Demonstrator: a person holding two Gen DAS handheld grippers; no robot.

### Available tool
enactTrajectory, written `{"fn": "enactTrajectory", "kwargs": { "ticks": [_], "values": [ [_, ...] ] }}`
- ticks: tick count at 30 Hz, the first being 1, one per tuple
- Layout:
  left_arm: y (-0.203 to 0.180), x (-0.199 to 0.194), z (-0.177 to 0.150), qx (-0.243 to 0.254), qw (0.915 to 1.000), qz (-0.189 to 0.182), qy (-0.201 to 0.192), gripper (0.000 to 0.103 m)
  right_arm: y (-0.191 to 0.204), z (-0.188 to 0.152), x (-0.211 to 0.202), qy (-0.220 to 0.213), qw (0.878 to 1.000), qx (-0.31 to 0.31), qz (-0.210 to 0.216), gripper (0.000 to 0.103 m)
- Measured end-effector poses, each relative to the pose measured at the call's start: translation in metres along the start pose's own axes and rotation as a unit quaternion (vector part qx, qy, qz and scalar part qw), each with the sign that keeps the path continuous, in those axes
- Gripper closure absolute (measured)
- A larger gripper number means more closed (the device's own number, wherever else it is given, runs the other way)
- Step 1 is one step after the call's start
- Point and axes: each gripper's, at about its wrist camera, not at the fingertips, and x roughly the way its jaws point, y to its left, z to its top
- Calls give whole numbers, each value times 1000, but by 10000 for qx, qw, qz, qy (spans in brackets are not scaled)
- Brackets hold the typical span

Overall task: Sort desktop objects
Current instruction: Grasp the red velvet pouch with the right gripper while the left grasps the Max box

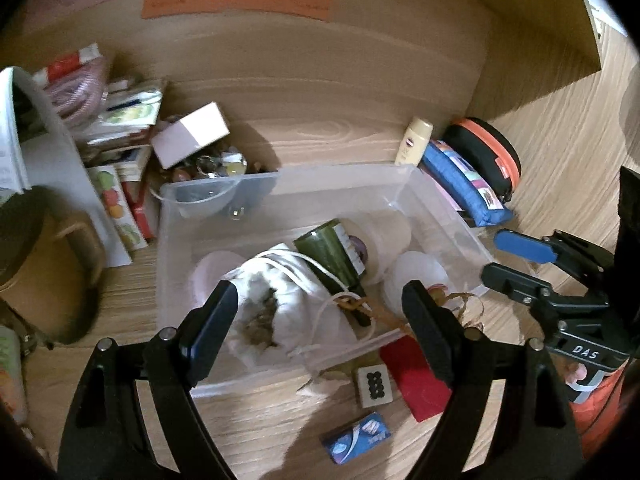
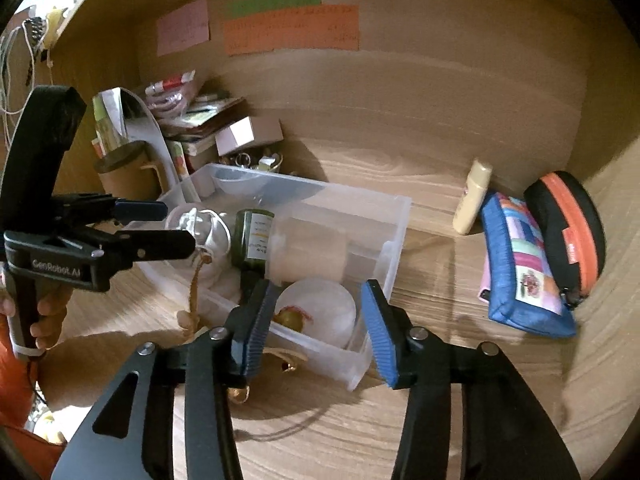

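A clear plastic bin sits on the wooden desk. It holds a white drawstring pouch, a dark green bottle, a tape roll and a round white case. My left gripper is open, hovering over the pouch at the bin's near wall. It also shows in the right wrist view. My right gripper is open and empty above the bin's near right corner. It also shows in the left wrist view.
A blue pouch, black-orange case and cream tube lie right of the bin. A mahjong tile, red card and small blue box lie in front. Books, a pink box and a brown mug stand left.
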Motion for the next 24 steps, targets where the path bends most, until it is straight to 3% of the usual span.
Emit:
{"fn": "enactTrajectory", "kwargs": {
  "ticks": [10,24],
  "values": [
    [10,-29,-22,44,9995,260,-162,17,13,-12,-32,-200,9998,54,47,53],
    [0,-20,-72,233,9986,345,321,17,38,-50,-40,-9,9996,56,270,46]
  ]
}}
